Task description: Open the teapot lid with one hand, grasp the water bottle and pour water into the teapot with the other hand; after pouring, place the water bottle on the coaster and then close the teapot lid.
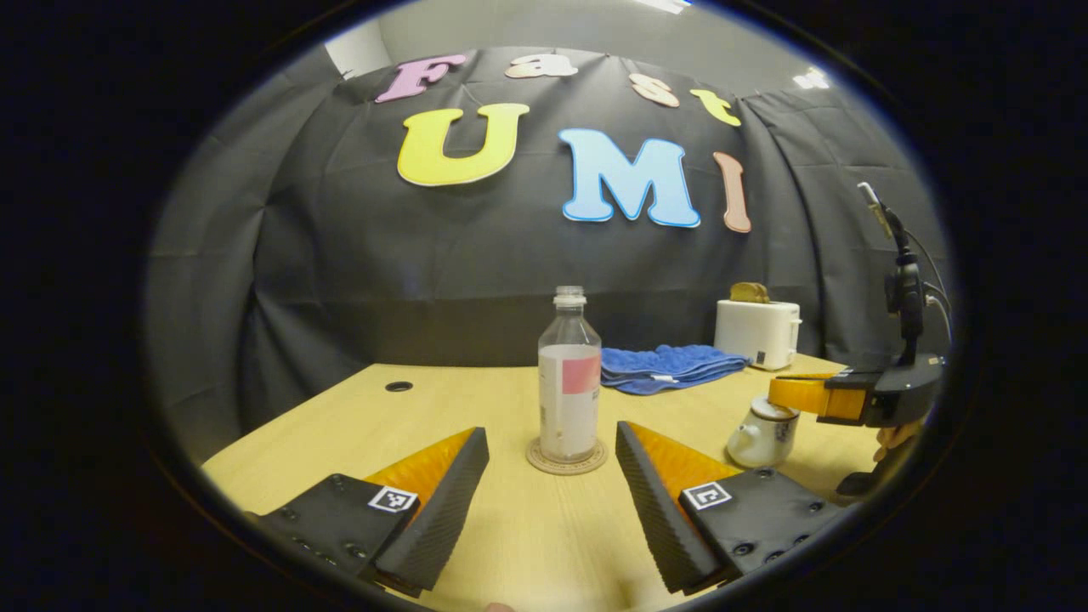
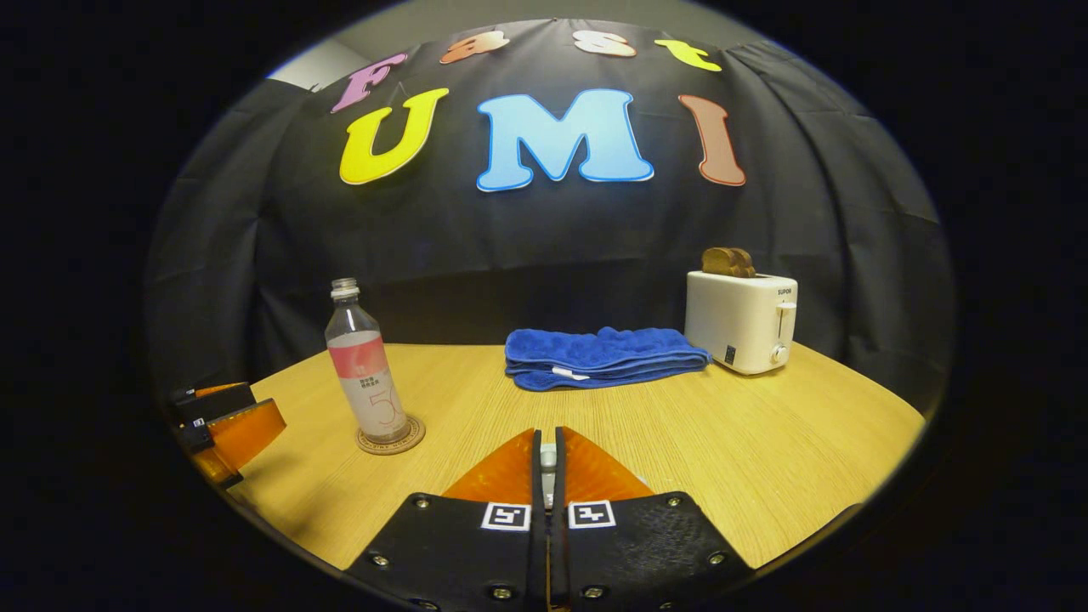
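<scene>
Bottle: the water bottle (image 1: 569, 382) stands upright on the round coaster (image 1: 566, 457), uncapped, near the middle of the surface (image 1: 527, 527), and looks partly filled.
Teapot: the small pale teapot (image 1: 762, 435) sits to the right of the bottle, well apart from it, with its lid (image 1: 772, 410) on.
Left tool: the left tool (image 1: 552, 476) is spread wide, its fingers either side of the coaster but short of the bottle, touching nothing.
Right tool: in the left gripper view the right tool (image 1: 795, 393) hangs just above the teapot lid; its own view shows the two fingers drawn close with something small and pale between them, and I cannot tell whether they press on it.
Stage: by my reckoning the lid is not yet lifted and the bottle not yet taken.
Handling, bottle: thin clear plastic, light, likely to dent and slip if squeezed hard; I would take it around the labelled middle, level, and keep it upright since nothing closes the mouth.
Handling, lid: ceramic by the look, hard, smooth and breakable; the knob on top is the place to pinch.
Background: a folded blue towel (image 2: 602, 357) and a toaster (image 2: 741, 321) sit at the back.
</scene>
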`<state>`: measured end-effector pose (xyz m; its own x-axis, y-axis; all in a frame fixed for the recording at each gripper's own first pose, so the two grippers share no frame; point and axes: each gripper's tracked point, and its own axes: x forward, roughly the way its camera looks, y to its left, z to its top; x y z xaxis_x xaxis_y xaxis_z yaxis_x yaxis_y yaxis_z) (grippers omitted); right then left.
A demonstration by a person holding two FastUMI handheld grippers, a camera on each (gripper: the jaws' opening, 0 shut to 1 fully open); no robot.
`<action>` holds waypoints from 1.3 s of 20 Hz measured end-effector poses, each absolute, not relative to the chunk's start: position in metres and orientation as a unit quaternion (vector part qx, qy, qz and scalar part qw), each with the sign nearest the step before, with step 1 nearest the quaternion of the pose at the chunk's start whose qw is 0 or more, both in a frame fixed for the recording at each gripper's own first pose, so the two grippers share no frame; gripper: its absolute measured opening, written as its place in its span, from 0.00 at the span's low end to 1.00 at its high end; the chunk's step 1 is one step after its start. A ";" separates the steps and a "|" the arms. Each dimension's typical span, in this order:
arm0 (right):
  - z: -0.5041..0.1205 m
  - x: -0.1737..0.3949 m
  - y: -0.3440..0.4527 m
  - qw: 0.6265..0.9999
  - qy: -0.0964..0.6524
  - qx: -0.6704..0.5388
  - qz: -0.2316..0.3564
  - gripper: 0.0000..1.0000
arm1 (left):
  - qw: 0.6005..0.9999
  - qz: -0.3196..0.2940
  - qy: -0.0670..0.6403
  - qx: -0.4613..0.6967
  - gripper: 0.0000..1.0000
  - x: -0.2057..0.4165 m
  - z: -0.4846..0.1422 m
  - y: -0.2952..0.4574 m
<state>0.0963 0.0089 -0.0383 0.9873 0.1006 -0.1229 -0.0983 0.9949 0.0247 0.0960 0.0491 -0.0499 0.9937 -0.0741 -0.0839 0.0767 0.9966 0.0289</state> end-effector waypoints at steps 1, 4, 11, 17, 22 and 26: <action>-0.038 0.096 0.008 0.997 0.061 0.012 0.049 0.02 | 0.998 -0.039 0.042 0.015 1.00 0.096 -0.050 0.048; -0.039 0.096 0.010 0.996 0.064 0.022 0.050 0.04 | 0.998 -0.042 0.043 0.009 1.00 0.095 -0.051 0.046; -0.031 0.087 0.007 0.997 0.054 0.021 0.043 0.17 | 0.998 -0.044 0.034 0.006 1.00 0.087 -0.041 0.038; -0.014 0.059 0.013 0.999 0.008 0.019 0.030 0.17 | 0.999 -0.037 0.014 -0.006 1.00 0.070 -0.031 0.029; -0.032 0.037 0.037 0.998 0.008 0.020 0.051 0.17 | 0.999 -0.037 0.009 -0.012 1.00 0.050 -0.039 0.018; -0.049 0.029 0.051 0.997 0.022 0.023 0.067 0.17 | 1.000 -0.028 0.008 -0.007 1.00 0.039 -0.043 0.020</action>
<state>0.0289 0.0511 -0.0490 0.9901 0.1341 -0.0407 -0.1321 0.9900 0.0490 0.0388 0.0199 -0.0433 0.9983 -0.0570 -0.0147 0.0568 0.9983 -0.0144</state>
